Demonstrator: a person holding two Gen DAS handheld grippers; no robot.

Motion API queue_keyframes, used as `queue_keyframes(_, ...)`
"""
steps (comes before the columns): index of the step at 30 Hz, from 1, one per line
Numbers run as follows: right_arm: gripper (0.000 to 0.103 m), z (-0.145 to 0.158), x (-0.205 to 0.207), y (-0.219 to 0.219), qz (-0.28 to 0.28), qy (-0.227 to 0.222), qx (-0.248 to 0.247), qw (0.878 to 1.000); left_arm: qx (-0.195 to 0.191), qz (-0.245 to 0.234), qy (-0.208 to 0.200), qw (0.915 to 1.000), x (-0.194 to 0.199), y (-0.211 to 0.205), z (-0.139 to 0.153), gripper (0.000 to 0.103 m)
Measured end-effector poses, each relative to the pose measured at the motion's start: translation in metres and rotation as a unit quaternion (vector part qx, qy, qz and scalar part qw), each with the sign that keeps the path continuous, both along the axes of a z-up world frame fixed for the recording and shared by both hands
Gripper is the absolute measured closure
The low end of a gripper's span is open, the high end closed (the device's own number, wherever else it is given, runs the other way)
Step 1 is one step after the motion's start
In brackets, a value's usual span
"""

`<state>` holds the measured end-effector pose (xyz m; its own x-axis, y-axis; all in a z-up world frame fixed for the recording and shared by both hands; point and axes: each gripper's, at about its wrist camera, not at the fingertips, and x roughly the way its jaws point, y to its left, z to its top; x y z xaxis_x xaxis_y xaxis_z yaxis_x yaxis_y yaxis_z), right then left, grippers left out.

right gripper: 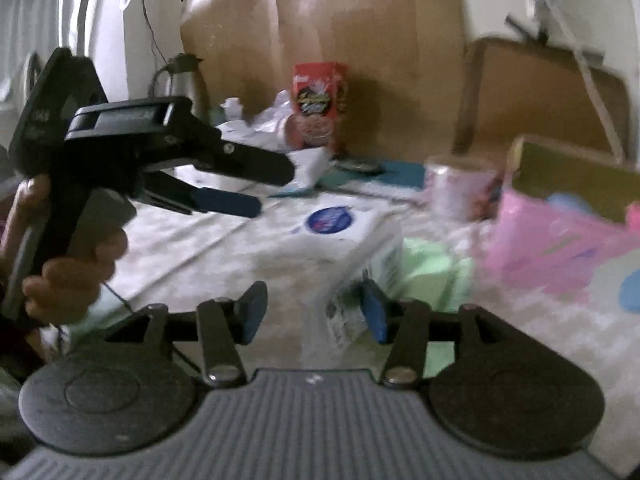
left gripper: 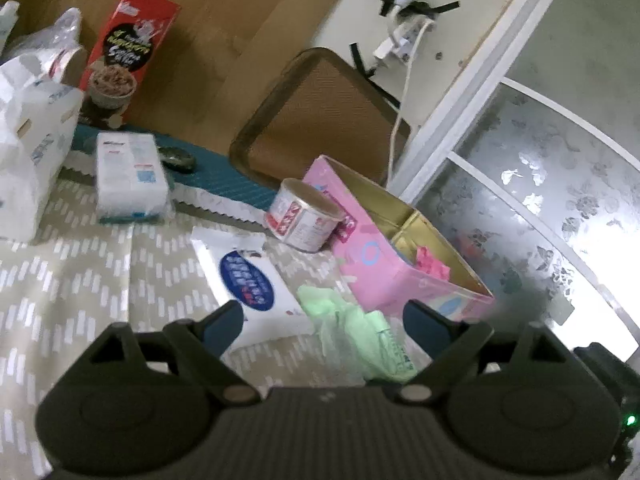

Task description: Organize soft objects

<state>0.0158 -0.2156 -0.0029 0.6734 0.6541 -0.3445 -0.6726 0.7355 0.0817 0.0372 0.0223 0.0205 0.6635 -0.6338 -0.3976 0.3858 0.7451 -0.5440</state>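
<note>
One wipes pack (left gripper: 256, 280) lies flat, apparently lengthwise away.

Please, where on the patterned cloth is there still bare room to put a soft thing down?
The patterned cloth is bare at the near left, between the white bag, the tissue pack and the wipes pack. It is crowded on the right: the green bag, the can and the pink box lie close together.

The white tissue pack (right gripper: 340, 240) lies just beyond the right tongs (right gripper: 314, 312), whose jaws stand apart. Green cloth (right gripper: 430, 270) touches its right side; left tongs (right gripper: 256, 188) hover to its left.
</note>
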Motion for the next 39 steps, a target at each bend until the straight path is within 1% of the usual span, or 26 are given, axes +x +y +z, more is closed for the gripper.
queue_keyframes(1, 0.045, -0.002, 0.006, 0.004, 0.011, 0.023, 0.002, 1.000, 0.003, 0.003, 0.005, 1.0000, 0.001, 0.000, 0.000, 0.015)
queue_keyframes(2, 0.045, -0.004, 0.009, 0.007, 0.012, 0.034, 0.002, 0.999, 0.005, 0.004, 0.011, 0.9999, 0.001, 0.001, -0.001, 0.015)
queue_keyframes(5, 0.045, -0.005, 0.007, 0.005, 0.002, 0.024, 0.008, 1.000, 0.014, -0.004, 0.030, 0.9995, 0.004, 0.000, -0.006, 0.021)
queue_keyframes(7, 0.041, -0.005, 0.008, 0.000, -0.014, 0.026, 0.006, 1.000, 0.013, -0.018, 0.042, 0.9989, 0.006, -0.004, -0.010, 0.028)
queue_keyframes(8, 0.040, -0.006, 0.009, 0.000, -0.018, 0.030, 0.004, 0.999, 0.011, -0.028, 0.048, 0.9984, 0.007, -0.007, -0.012, 0.029)
queue_keyframes(10, 0.031, -0.009, 0.010, 0.001, -0.011, 0.042, 0.000, 0.999, 0.017, -0.044, 0.056, 0.9973, 0.009, -0.016, -0.014, 0.031)
queue_keyframes(11, 0.029, -0.014, 0.010, 0.001, -0.004, 0.046, -0.004, 0.999, 0.028, -0.051, 0.062, 0.9964, 0.010, -0.023, -0.016, 0.031)
queue_keyframes(12, 0.026, -0.016, 0.009, 0.005, -0.001, 0.046, -0.012, 0.999, 0.041, -0.059, 0.072, 0.9948, 0.012, -0.029, -0.019, 0.033)
queue_keyframes(13, 0.026, -0.018, 0.005, 0.010, -0.003, 0.029, -0.025, 0.999, 0.053, -0.067, 0.071, 0.9939, 0.010, -0.036, -0.022, 0.034)
queue_keyframes(14, 0.027, -0.020, 0.003, 0.016, -0.006, 0.015, -0.040, 0.999, 0.063, -0.070, 0.060, 0.9938, 0.007, -0.042, -0.022, 0.035)
queue_keyframes(15, 0.034, -0.023, 0.000, 0.020, -0.009, -0.001, -0.054, 0.998, 0.069, -0.070, 0.055, 0.9937, 0.005, -0.047, -0.022, 0.035)
queue_keyframes(16, 0.042, -0.024, -0.002, 0.024, -0.010, -0.018, -0.064, 0.998, 0.076, -0.064, 0.050, 0.9937, 0.003, -0.050, -0.021, 0.035)
queue_keyframes(17, 0.044, -0.025, -0.004, 0.025, -0.009, -0.023, -0.059, 0.998, 0.077, -0.062, 0.050, 0.9939, 0.003, -0.050, -0.021, 0.035)
queue_keyframes(18, 0.045, -0.025, -0.003, 0.027, -0.019, -0.023, -0.056, 0.998, 0.065, -0.060, 0.056, 0.9945, 0.004, -0.047, -0.021, 0.036)
queue_keyframes(20, 0.046, -0.024, -0.001, 0.024, -0.022, -0.021, -0.045, 0.999, 0.033, -0.058, 0.063, 0.9958, 0.006, -0.040, -0.017, 0.037)
queue_keyframes(21, 0.047, -0.021, -0.003, 0.021, -0.021, -0.027, -0.037, 0.999, 0.025, -0.060, 0.053, 0.9965, 0.005, -0.040, -0.010, 0.038)
queue_keyframes(22, 0.047, -0.017, -0.007, 0.019, -0.022, -0.043, -0.030, 0.998, 0.025, -0.063, 0.041, 0.9969, 0.004, -0.041, -0.003, 0.038)
queue_keyframes(24, 0.047, -0.007, -0.016, 0.015, -0.031, -0.087, -0.023, 0.995, 0.038, -0.067, 0.008, 0.9970, 0.006, -0.054, 0.016, 0.038)
queue_keyframes(26, 0.047, 0.005, -0.019, 0.009, -0.047, -0.120, -0.011, 0.992, 0.050, -0.075, -0.021, 0.9957, 0.013, -0.068, 0.033, 0.038)
queue_keyframes(29, 0.047, 0.019, -0.013, -0.004, -0.083, -0.150, 0.002, 0.985, 0.048, -0.098, -0.052, 0.9927, 0.033, -0.094, 0.054, 0.038)
queue_keyframes(32, 0.047, 0.030, -0.004, -0.027, -0.129, -0.167, 0.014, 0.977, 0.044, -0.124, -0.071, 0.9888, 0.055, -0.128, 0.066, 0.038)
queue_keyframes(35, 0.047, 0.035, 0.009, -0.050, -0.172, -0.178, 0.016, 0.969, 0.051, -0.145, -0.080, 0.9849, 0.076, -0.170, 0.069, 0.038)
queue_keyframes(39, 0.047, 0.031, 0.037, -0.082, -0.220, -0.153, 0.028, 0.963, 0.071, -0.160, -0.073, 0.9818, 0.095, -0.218, 0.061, 0.038)
